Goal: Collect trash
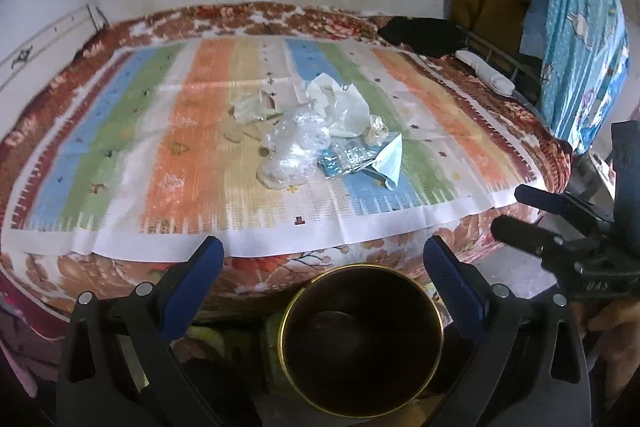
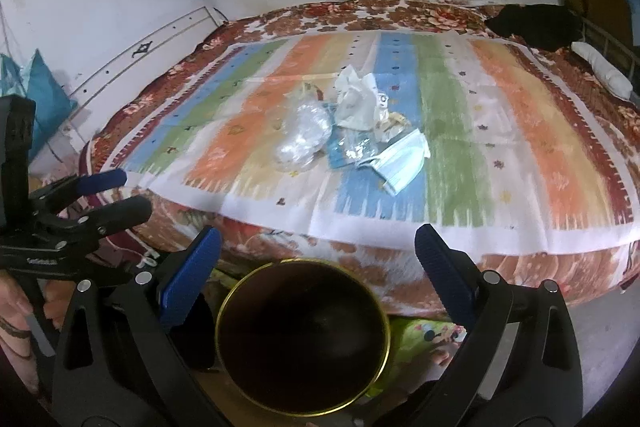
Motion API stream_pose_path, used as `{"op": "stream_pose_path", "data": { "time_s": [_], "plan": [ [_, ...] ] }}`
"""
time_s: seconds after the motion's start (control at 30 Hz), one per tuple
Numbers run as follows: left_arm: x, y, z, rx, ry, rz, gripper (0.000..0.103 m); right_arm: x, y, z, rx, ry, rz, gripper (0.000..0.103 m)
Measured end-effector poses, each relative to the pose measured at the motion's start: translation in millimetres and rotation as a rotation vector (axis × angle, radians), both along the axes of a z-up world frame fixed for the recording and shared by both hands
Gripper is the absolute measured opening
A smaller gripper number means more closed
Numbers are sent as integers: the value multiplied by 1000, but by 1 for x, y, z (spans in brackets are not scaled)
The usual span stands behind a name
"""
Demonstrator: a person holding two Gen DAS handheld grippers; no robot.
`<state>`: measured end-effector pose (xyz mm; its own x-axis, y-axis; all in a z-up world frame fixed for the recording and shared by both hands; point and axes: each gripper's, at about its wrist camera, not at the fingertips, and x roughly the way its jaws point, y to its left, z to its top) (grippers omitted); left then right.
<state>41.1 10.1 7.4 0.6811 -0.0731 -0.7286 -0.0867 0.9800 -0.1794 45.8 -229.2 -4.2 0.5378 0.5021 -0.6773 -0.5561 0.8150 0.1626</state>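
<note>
1. A heap of trash (image 1: 320, 131) is seen lying near the middle of a striped multicoloured cloth (image 1: 192, 163) spread over a bed with a red floral cover (image 1: 248, 13).
2. Within the heap, a crumpled clear plastic bag (image 2: 302, 141), a white crumpled paper wrapper (image 2: 354, 101), a shiny blue foil packet (image 2: 348, 151) and a pale blue face mask (image 2: 400, 163) are noted, touching or overlapping one another.
3. A round dark bin with a gold rim (image 1: 362, 341) is found on the floor just beside the near edge of the bed, below both cameras.
4. The left gripper (image 1: 322, 259) is held over the bin, its blue-padded fingers (image 1: 190, 287) spread wide and empty.
5. The right gripper (image 2: 318, 251) is likewise held above the bin, its fingers (image 2: 444, 267) released, with nothing between them.
6. Both grippers are kept well apart from the trash.
7. A black cloth (image 1: 424, 35) and a white roll (image 1: 486, 73) are recorded at the far right corner of the bed.
</note>
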Motion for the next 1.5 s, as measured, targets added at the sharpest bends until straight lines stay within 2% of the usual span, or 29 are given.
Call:
{"op": "stream_pose_path", "data": {
  "time_s": [0.23, 0.37, 0.73, 0.9, 1.03, 1.17, 1.33, 1.5],
  "plan": [
    [35, -4, -7, 111, 52, -25, 97, 38, 12, 11, -50, -31, -29, 90],
    [55, 3, -14, 101, 103, -16, 97, 59, 19, 11, -67, -19, -40, 88],
    [105, 3, -34, 141, 180, -23, 96, 114, 41, 11, -75, 8, -45, 84],
    [131, 13, -45, 110, 200, -15, 92, 136, 51, 5, -81, 2, -46, 81],
    [148, 16, -59, 127, 200, -17, 90, 154, 63, -5, -94, -11, -34, 78],
    [163, 24, -71, 84, 216, -11, 89, 171, 76, -16, -113, -26, -23, 74],
    [180, 26, -88, 93, 246, -15, 82, 194, 86, -24, -109, -34, -18, 70],
    [193, 33, -96, 39, 252, -9, 82, 218, 97, -38, -119, -14, -13, 60]
  ]
}}
